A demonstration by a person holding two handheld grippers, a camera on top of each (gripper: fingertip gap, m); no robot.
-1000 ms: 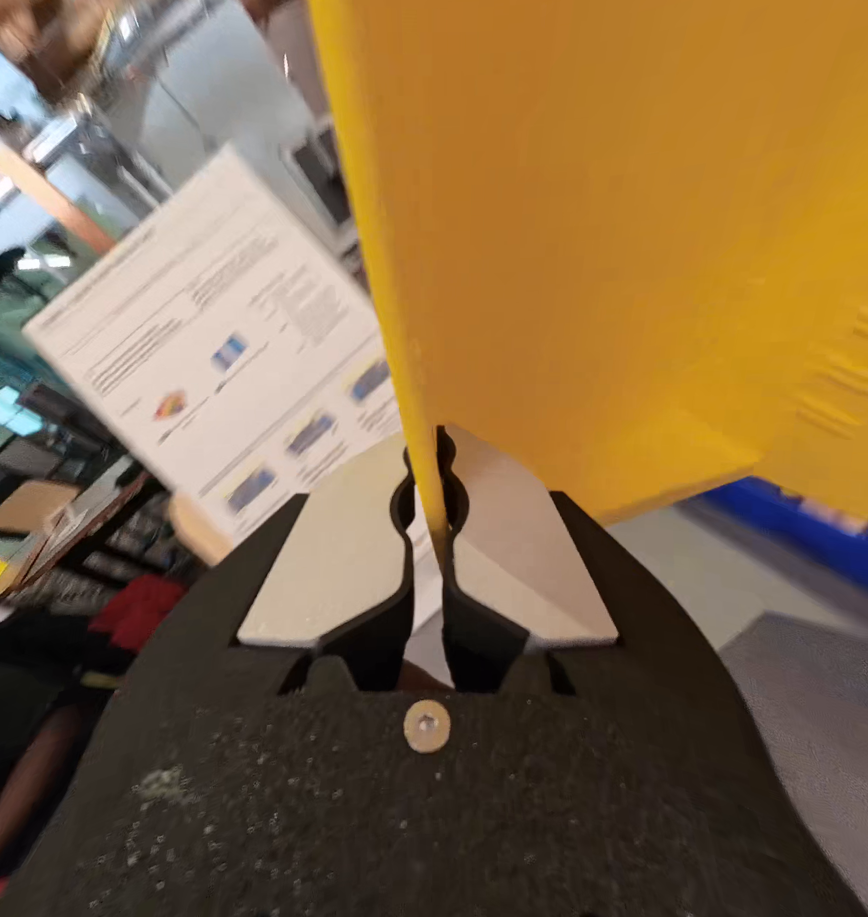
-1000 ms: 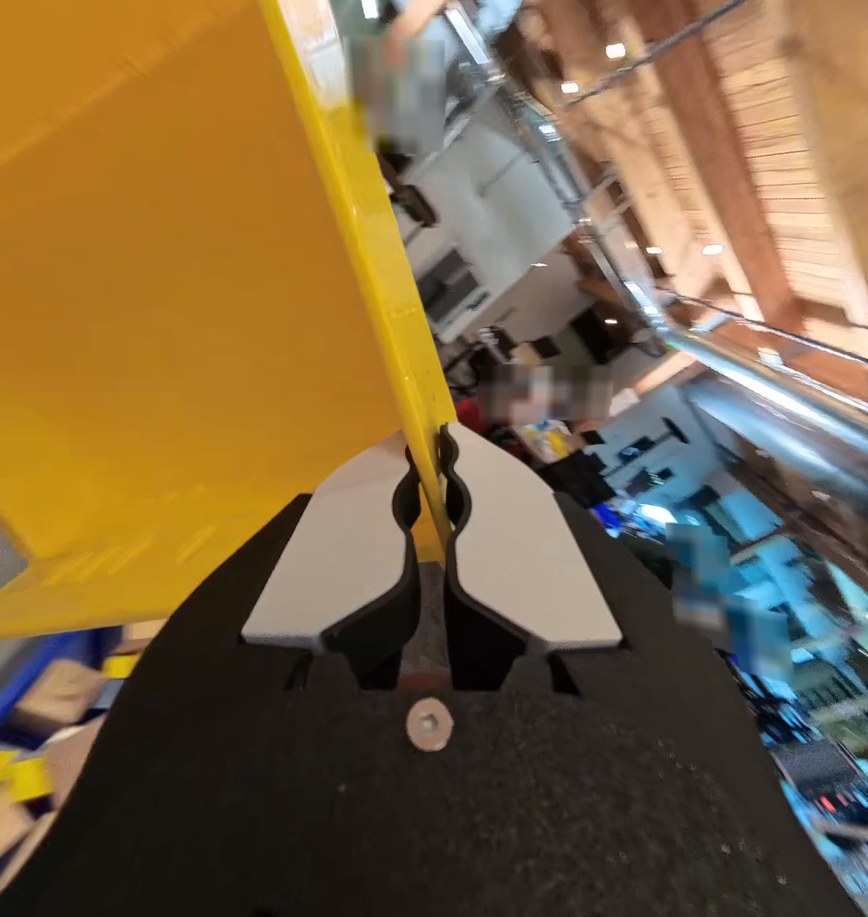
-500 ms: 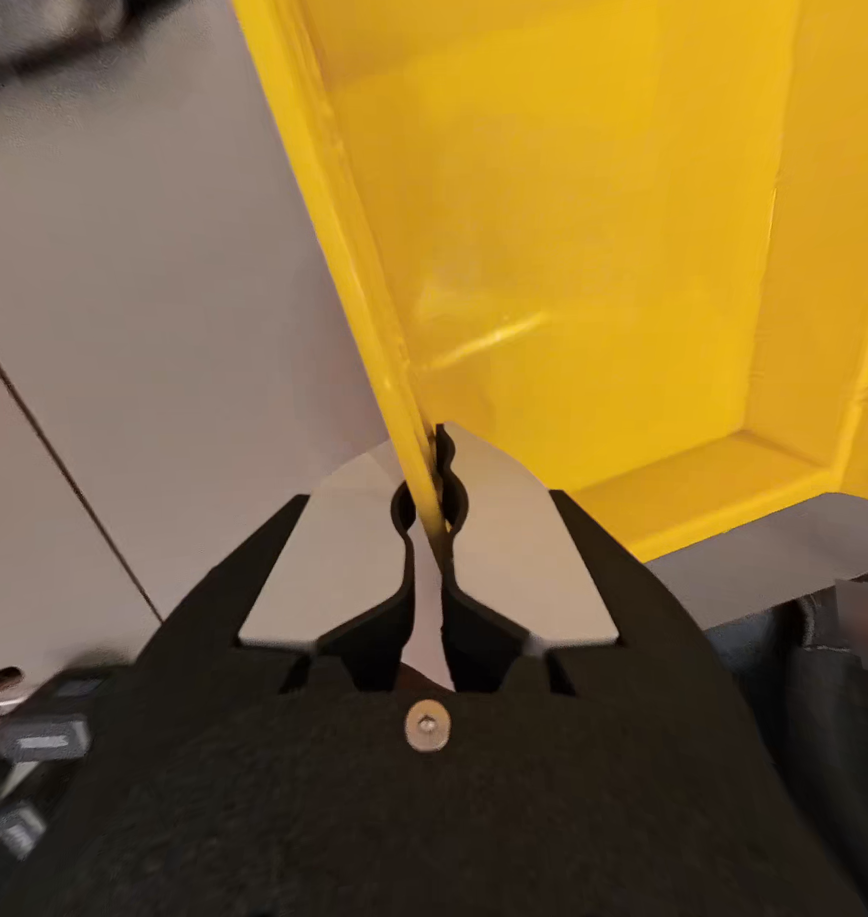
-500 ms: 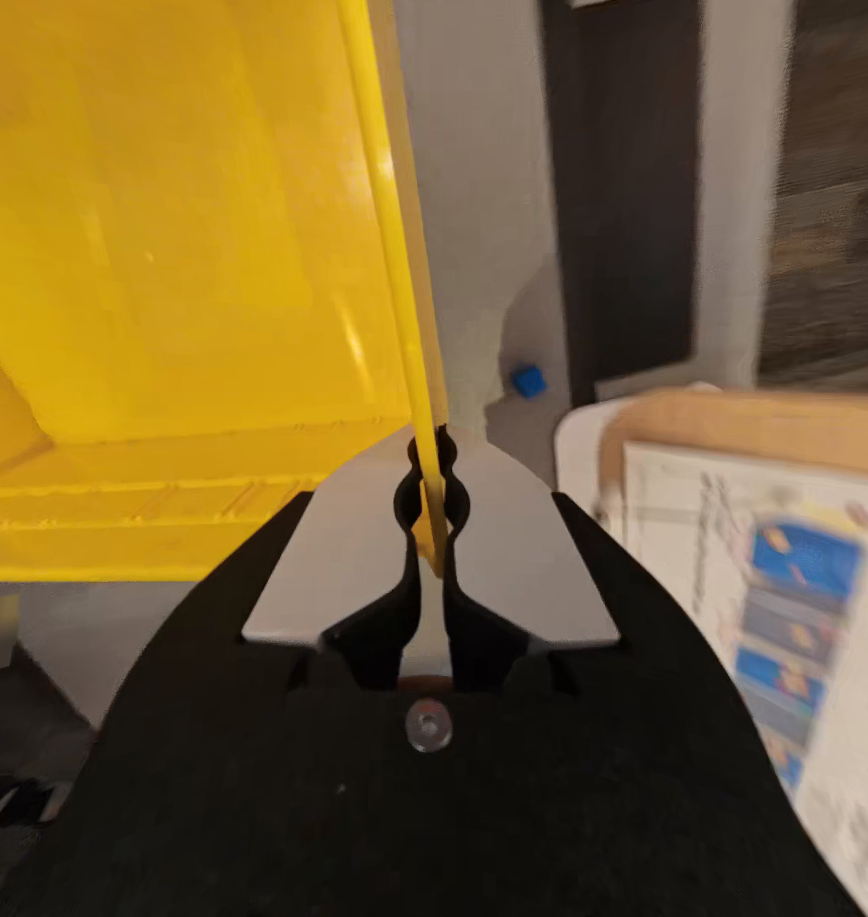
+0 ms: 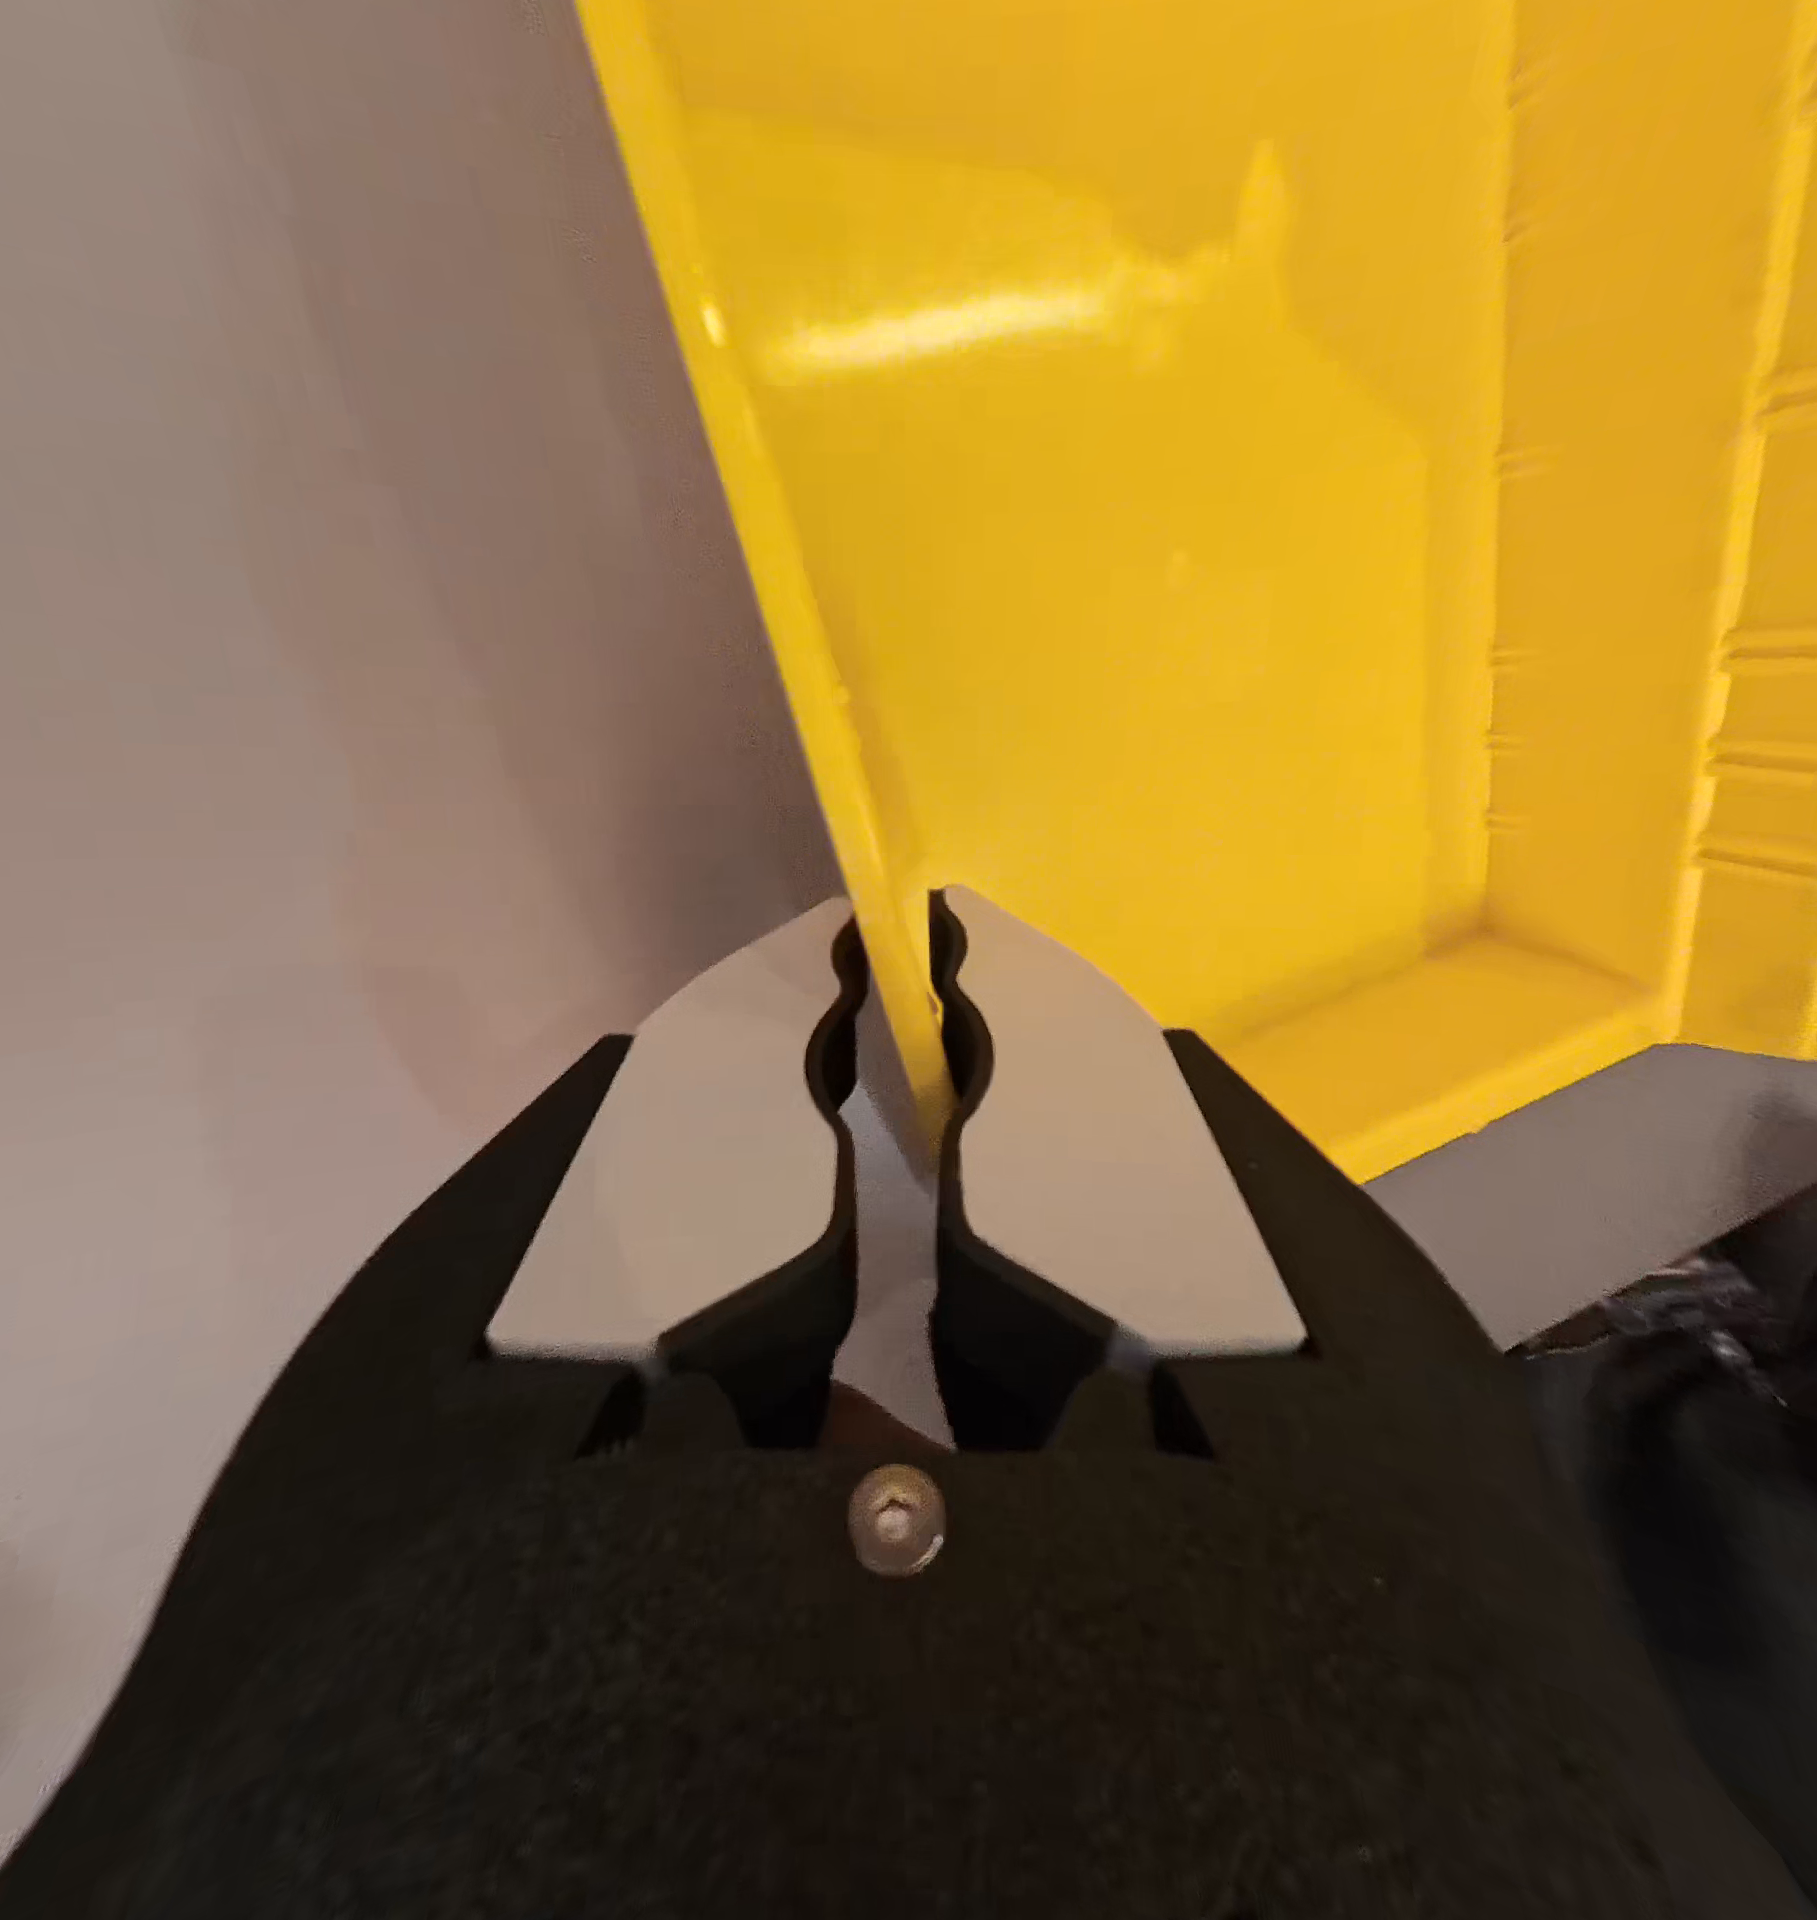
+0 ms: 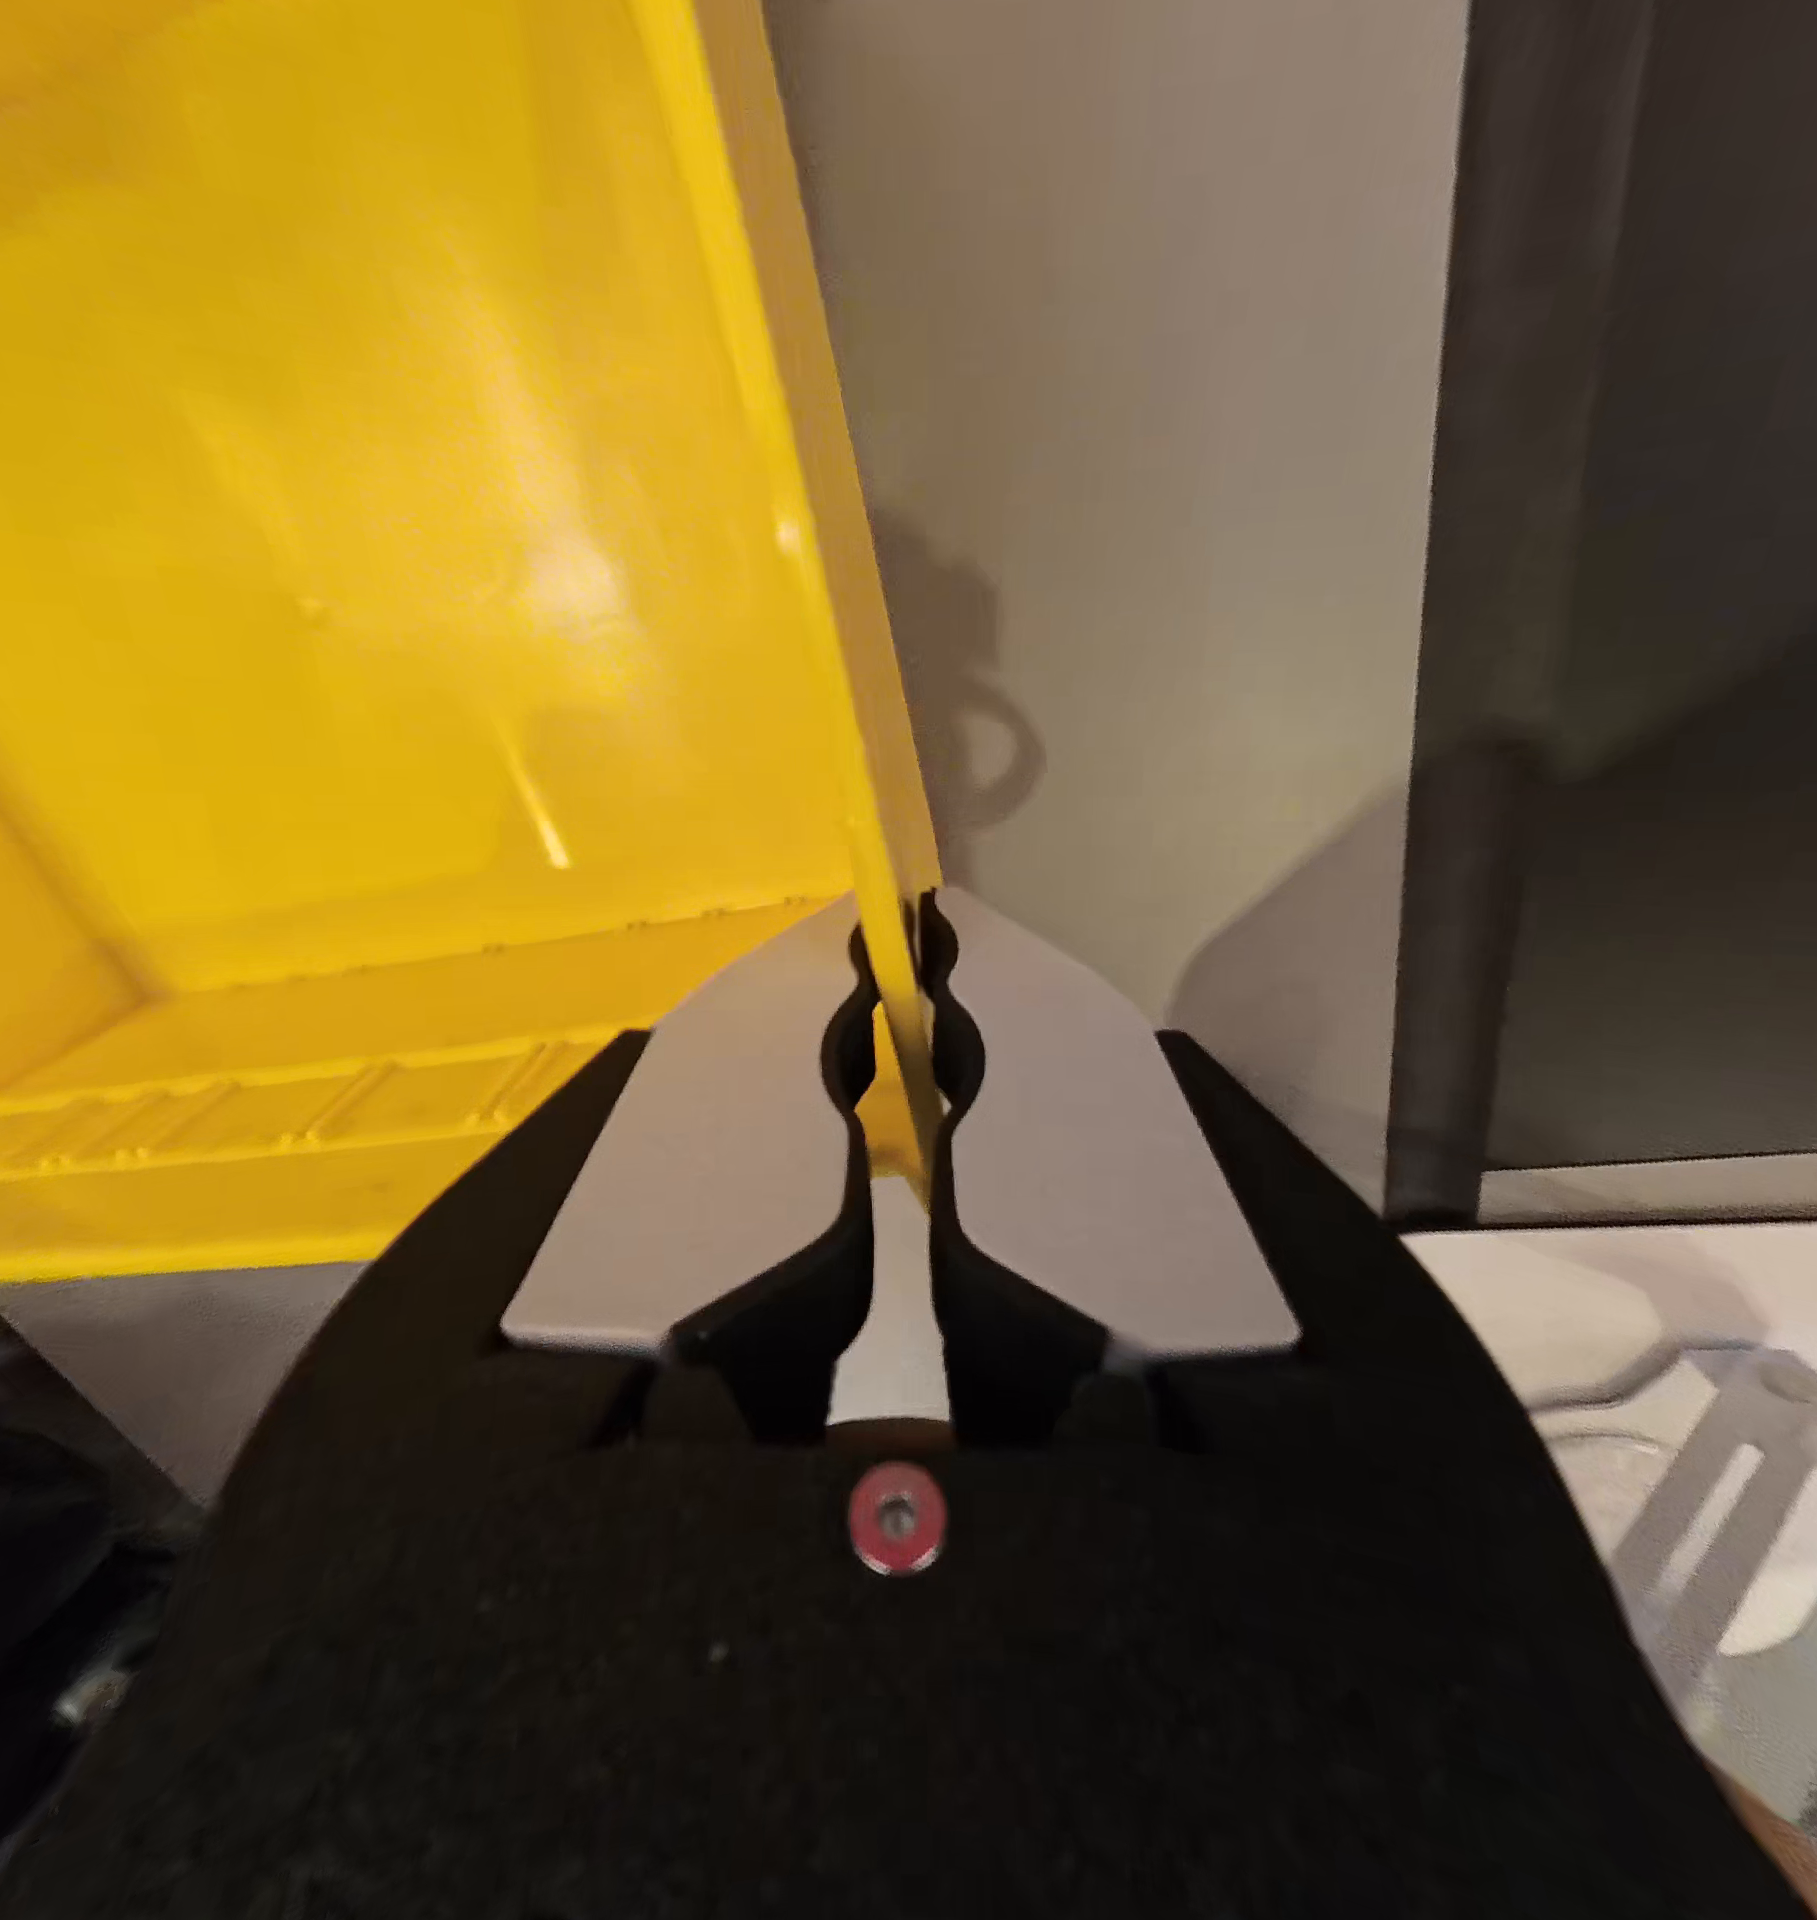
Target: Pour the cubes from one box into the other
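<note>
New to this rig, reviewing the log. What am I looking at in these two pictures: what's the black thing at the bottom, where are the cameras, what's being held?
There is no robot arm here. A person holds a pair of handheld tongs in each hand, and each pair carries a wide-angle camera looking forward along its two fingers. The black shape with pale pads filling the bottom of each picture is that camera's own tongs.

The left wrist view shows the left tongs, the right wrist view the right tongs. Both are shut on thin side walls of the same yellow box, one wall each. The box's inside faces both cameras and looks empty; no cubes appear in either view, nor does the other box.

Behind it is a plain grey surface. The right view also shows a dark post and a white sheet at lower right.
</note>
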